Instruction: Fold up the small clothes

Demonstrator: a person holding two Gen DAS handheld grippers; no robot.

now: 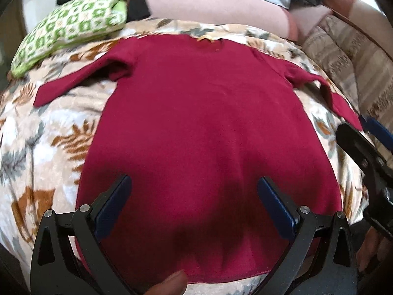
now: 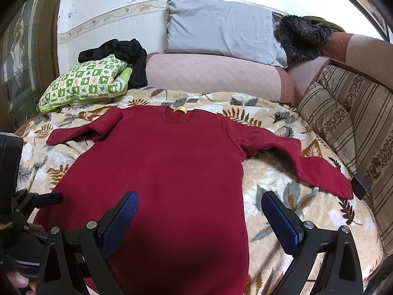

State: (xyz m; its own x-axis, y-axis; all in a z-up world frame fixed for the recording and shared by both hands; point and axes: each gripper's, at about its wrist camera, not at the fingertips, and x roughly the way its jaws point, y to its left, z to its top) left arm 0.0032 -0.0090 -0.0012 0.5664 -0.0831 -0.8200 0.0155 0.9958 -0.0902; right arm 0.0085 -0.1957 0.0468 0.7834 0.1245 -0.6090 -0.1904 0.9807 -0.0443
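Observation:
A dark red long-sleeved top (image 1: 203,127) lies flat on the leaf-patterned blanket (image 1: 49,132), collar far, hem near, both sleeves spread out. It also shows in the right wrist view (image 2: 167,162). My left gripper (image 1: 194,184) is open and empty, hovering over the lower middle of the top. My right gripper (image 2: 199,201) is open and empty, over the top's lower right edge; its left finger is above the fabric, its right finger above the blanket (image 2: 282,172). The right gripper shows at the right edge of the left wrist view (image 1: 363,157).
A green patterned pillow (image 2: 86,83) with black clothing (image 2: 122,51) on it lies at the far left. A pink bolster (image 2: 211,73) and a grey pillow (image 2: 221,29) are behind. A striped sofa cushion (image 2: 348,123) borders the right. A small dark object (image 2: 360,185) lies by the right sleeve.

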